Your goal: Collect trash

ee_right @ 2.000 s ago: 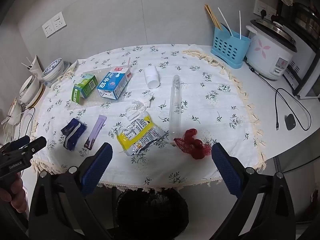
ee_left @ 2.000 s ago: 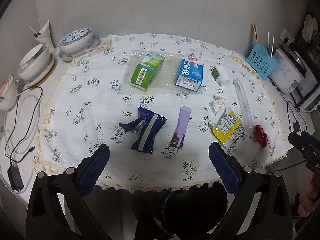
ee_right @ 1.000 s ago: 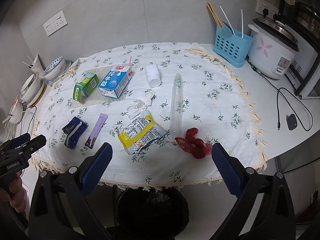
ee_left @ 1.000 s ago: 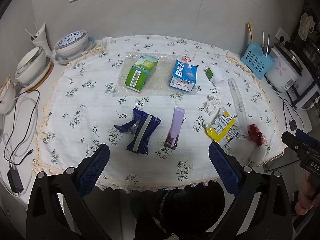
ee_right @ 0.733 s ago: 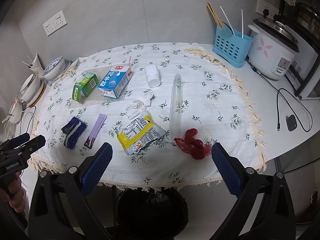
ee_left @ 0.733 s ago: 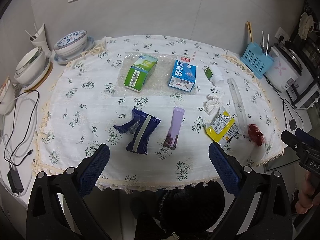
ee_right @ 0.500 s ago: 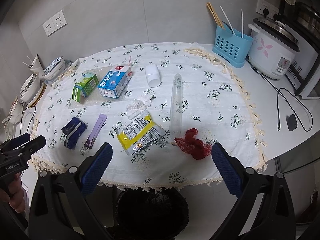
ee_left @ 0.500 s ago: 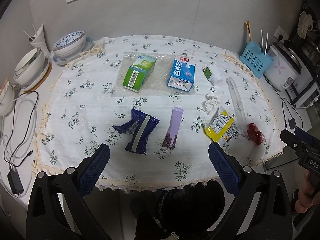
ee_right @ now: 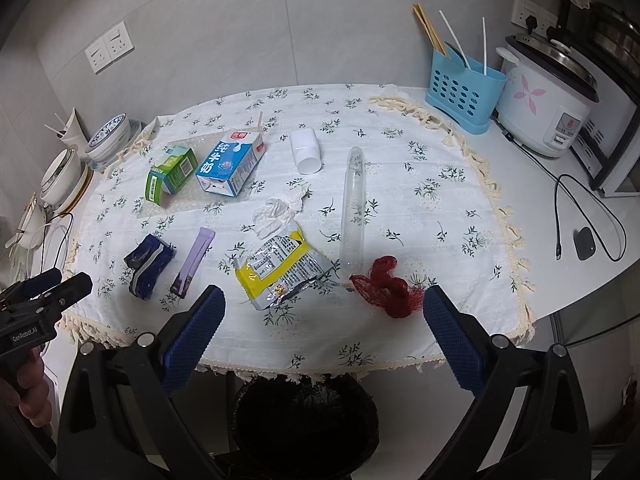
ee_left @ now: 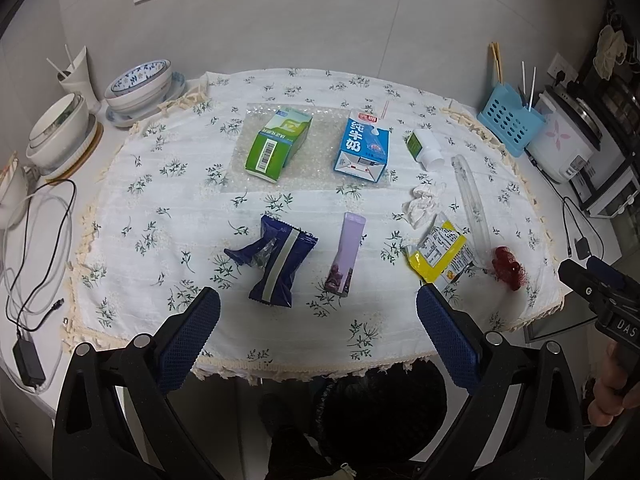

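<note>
Trash lies on the flowered tablecloth (ee_left: 168, 184): a green carton (ee_left: 278, 143), a blue milk carton (ee_left: 363, 151), a dark blue wrapper (ee_left: 276, 266), a purple sachet (ee_left: 346, 253), a crumpled tissue (ee_left: 420, 206), a yellow snack bag (ee_right: 280, 267), a red mesh net (ee_right: 386, 286), a clear plastic tube (ee_right: 353, 208) and a white cup (ee_right: 306, 151). A black bin (ee_right: 306, 420) stands below the table's front edge. My left gripper (ee_left: 318, 330) and right gripper (ee_right: 324, 330) are open and empty, held off the front edge.
Bowls (ee_left: 138, 86) and cables (ee_left: 28, 240) are at the left. A blue utensil basket (ee_right: 464, 92), a rice cooker (ee_right: 546, 108) and a cable (ee_right: 588, 220) are at the right. Each gripper shows at the side of the other's view.
The left wrist view has drawn back slightly from the table. The right wrist view is nearly unchanged. Both grippers stay open.
</note>
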The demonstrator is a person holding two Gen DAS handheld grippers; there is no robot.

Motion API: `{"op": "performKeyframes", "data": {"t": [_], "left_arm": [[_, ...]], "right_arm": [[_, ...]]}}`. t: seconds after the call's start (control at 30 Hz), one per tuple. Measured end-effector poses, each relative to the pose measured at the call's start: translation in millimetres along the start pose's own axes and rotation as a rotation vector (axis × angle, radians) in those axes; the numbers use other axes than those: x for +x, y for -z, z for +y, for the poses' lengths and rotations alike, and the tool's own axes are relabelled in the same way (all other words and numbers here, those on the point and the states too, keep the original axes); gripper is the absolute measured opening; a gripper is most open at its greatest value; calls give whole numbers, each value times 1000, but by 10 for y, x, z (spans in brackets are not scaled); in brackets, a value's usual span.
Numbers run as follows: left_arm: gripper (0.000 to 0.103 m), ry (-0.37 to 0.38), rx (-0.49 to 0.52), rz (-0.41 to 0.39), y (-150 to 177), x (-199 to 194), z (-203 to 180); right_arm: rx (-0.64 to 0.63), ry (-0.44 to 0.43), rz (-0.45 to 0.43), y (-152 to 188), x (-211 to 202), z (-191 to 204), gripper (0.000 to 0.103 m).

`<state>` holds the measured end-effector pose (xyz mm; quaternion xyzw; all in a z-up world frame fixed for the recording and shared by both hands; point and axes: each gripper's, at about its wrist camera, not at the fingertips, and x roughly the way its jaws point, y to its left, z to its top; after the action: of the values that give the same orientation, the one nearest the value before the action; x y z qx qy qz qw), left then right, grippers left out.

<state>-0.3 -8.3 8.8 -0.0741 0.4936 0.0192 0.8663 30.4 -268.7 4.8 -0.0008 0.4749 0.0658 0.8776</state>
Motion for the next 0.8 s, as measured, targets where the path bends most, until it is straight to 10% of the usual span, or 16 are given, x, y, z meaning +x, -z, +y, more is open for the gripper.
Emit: {"op": "performKeyframes", "data": {"t": [0.8], "left_arm": [[96, 6, 4, 6, 22, 7, -23]], "right_arm": [[1, 3, -1, 1, -14, 0, 95]]}}
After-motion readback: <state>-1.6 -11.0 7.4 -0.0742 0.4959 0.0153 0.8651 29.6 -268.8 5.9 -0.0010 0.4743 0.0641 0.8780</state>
